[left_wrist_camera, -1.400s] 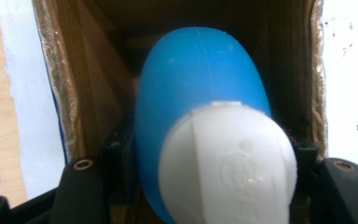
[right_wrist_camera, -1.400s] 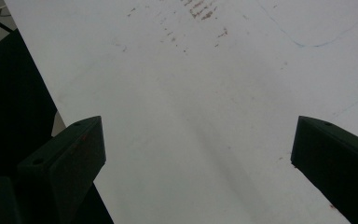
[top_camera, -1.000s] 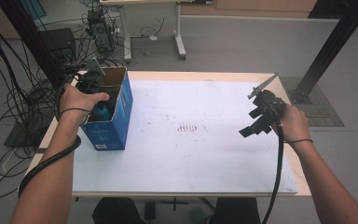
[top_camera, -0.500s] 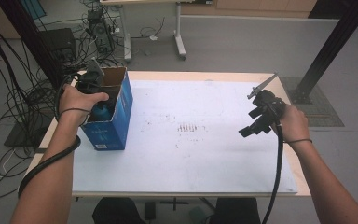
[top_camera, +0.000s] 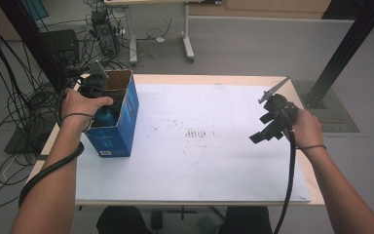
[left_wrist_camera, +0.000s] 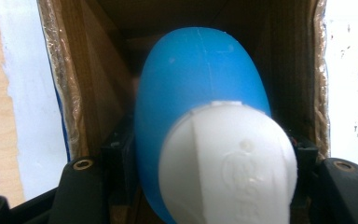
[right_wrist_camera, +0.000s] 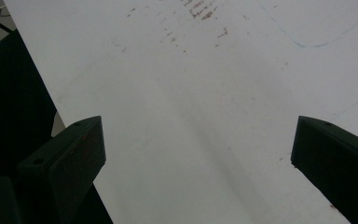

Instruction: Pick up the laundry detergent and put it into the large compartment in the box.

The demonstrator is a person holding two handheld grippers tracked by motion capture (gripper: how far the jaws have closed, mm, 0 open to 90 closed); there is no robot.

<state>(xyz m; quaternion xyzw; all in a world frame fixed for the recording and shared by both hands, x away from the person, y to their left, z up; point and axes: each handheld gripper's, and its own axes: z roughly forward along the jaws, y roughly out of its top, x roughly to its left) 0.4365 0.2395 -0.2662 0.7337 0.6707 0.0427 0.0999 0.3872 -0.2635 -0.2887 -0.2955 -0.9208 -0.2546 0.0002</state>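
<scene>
in the left gripper view we lose the blue bottle (left_wrist_camera: pixel 200 84) and its white cap (left_wrist_camera: pixel 228 163) at the bottom edge. raised lettering on the cap is too blurred to read. the cardboard box (left_wrist_camera: pixel 74 93) hides the bottle's lower end.

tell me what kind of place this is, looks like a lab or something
Probably a lab or workshop for recording gripper tasks: loose cables cover the grey floor, a black metal frame post stands by the white-topped table.
</scene>
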